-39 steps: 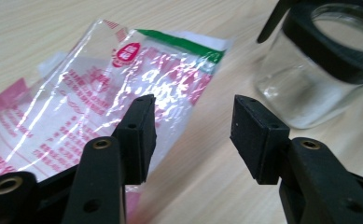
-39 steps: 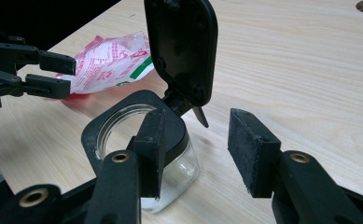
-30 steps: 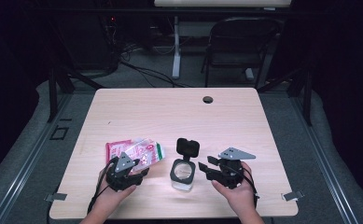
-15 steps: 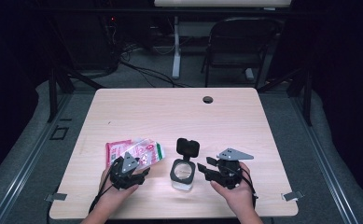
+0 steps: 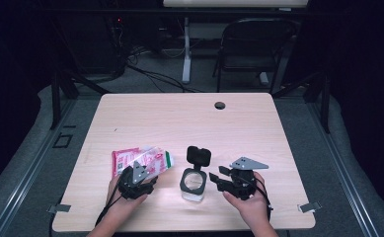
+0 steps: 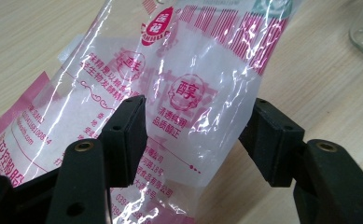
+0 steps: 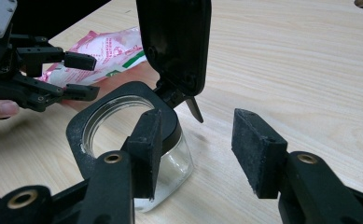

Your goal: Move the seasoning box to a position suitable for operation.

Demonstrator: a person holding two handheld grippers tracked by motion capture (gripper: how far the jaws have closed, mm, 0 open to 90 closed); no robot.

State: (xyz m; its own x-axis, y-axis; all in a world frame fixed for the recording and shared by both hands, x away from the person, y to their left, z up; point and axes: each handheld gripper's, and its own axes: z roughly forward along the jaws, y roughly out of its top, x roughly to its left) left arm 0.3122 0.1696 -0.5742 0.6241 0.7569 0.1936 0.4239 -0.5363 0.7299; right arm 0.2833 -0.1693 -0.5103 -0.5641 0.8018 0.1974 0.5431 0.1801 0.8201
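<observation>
Near the front edge: left gripper [image 5: 139,178] with jaws just opened wide, either side of the pink bag [image 6: 179,93], pads off it. Right gripper [image 5: 218,178] jaws apart, beside the glass jar [image 5: 193,183], lid [image 5: 199,156] flipped up. Farther back: bare wooden table [image 5: 179,118].

High view: fixed above the near table [image 5: 258,128] edge, facing forward and down, far off. Left gripper view: close over the bag [image 6: 188,93], looking along its jaws. Right gripper view: close, low, facing the jar [image 7: 123,140]; shares bag [image 7: 109,51] and tabletop with the others.
</observation>
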